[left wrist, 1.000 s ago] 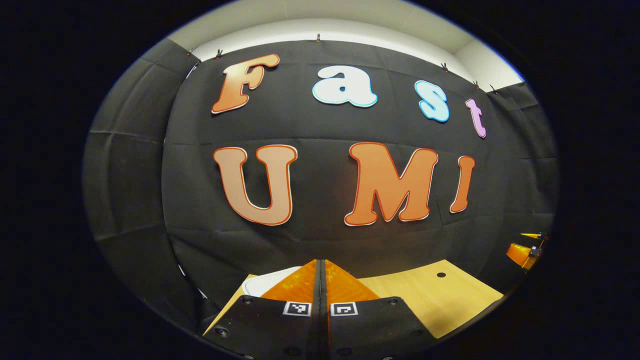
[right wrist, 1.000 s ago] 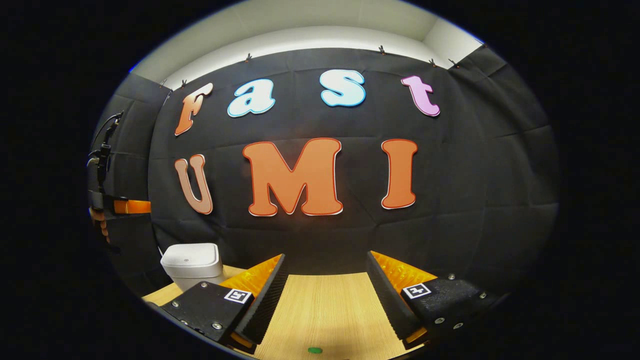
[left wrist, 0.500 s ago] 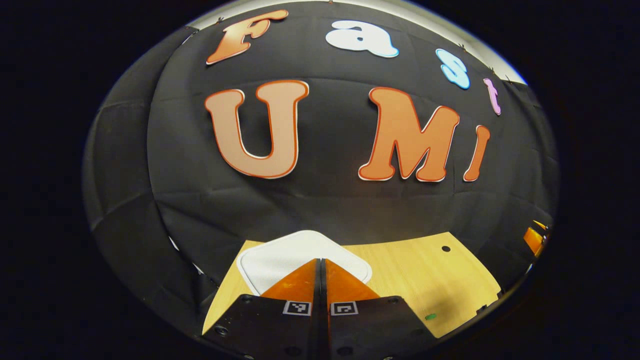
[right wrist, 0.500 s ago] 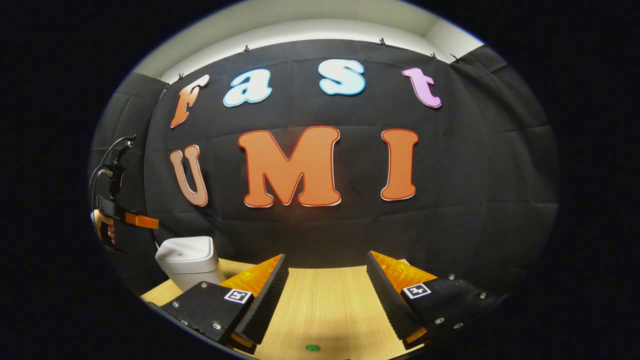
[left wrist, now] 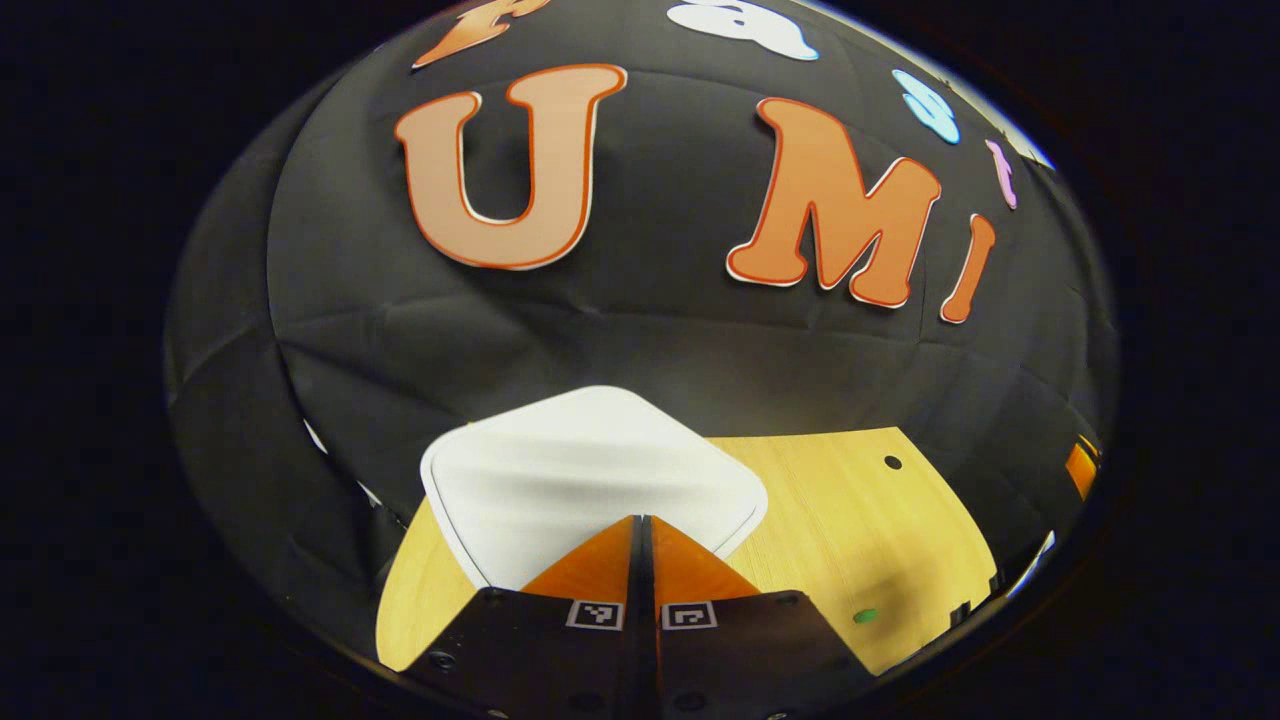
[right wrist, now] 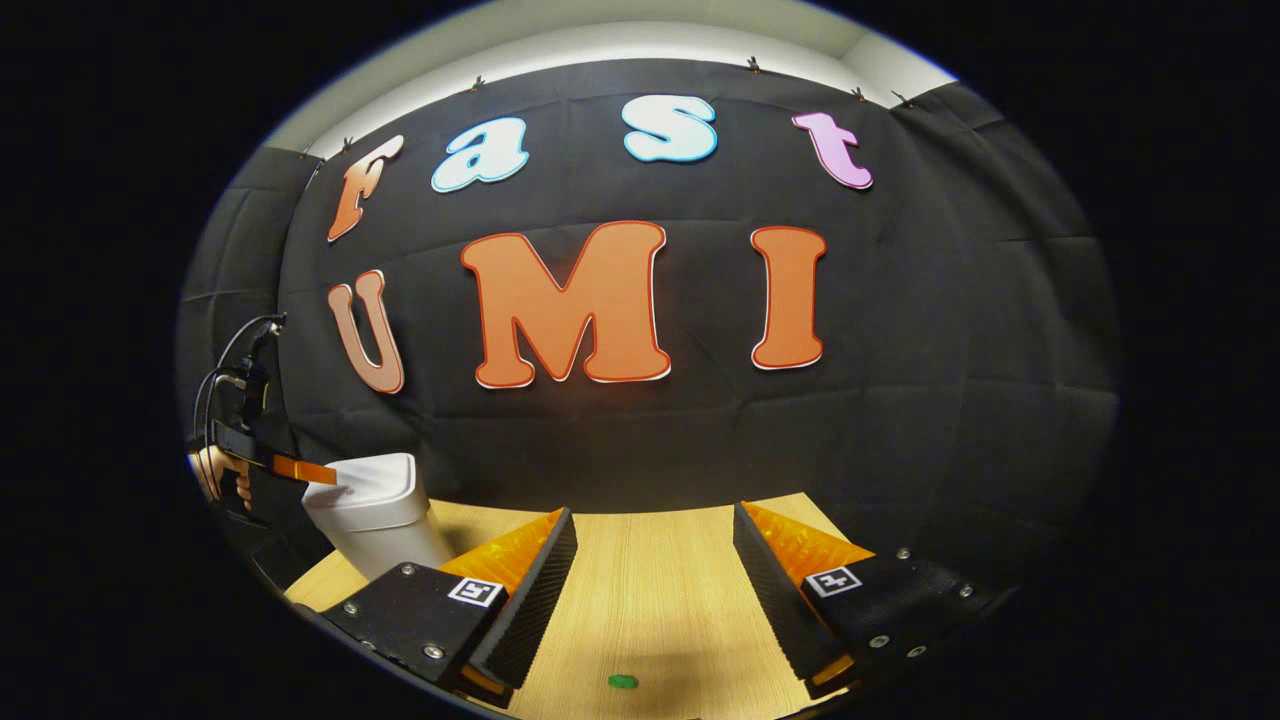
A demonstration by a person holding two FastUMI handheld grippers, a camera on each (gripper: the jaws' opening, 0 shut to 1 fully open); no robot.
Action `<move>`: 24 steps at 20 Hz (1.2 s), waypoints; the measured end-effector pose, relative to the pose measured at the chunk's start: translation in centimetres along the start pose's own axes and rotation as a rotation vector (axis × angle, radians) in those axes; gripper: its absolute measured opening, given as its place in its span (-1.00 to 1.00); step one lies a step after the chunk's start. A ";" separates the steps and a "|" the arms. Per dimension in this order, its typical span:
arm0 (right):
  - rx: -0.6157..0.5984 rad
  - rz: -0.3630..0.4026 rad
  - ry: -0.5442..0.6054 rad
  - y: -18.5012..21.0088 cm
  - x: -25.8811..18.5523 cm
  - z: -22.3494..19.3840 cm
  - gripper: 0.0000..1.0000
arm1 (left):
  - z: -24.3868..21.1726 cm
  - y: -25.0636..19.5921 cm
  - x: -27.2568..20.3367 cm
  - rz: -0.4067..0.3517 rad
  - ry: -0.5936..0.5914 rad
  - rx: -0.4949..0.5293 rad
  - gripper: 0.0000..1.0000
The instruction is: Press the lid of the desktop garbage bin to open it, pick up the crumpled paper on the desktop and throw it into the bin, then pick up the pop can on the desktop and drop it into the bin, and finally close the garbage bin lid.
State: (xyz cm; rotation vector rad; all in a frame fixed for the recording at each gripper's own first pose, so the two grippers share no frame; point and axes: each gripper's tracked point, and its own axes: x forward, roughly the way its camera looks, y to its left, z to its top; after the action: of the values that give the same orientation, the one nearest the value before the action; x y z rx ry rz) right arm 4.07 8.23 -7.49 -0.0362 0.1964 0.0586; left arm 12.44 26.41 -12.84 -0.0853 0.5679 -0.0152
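The white bin's lid (left wrist: 590,470) lies flat and closed right under my left gripper (left wrist: 644,530), whose fingers are shut together with nothing between them, their tips over the lid's near edge. In the right gripper view the same white bin (right wrist: 375,520) stands at the table's left rear, and the left gripper (right wrist: 300,468), held by a hand, hangs just above its lid. My right gripper (right wrist: 655,530) stands open over the middle of the wooden table (right wrist: 650,600), nothing between its fingers.
A small green dot (right wrist: 623,682) lies on the table near my right gripper; in the left gripper view the green dot (left wrist: 865,616) sits right of the bin. A dark hole (left wrist: 893,463) marks the tabletop's far right. Black cloth walls close the table's back and sides.
My left gripper has tilted down and come lower toward the bin, so the lid now looms much larger beneath its tips. The right gripper has barely shifted.
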 end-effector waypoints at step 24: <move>-0.004 0.016 0.031 1.2 -0.4 0.1 0.88 | 5.9 -0.9 -4.7 0.042 -0.188 -0.013 -1.00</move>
State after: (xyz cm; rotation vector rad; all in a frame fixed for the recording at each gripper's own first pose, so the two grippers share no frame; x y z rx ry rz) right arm 3.62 9.44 -7.33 -0.0395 0.2278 0.0740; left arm 11.63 26.09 -5.31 -0.0862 0.3814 0.0371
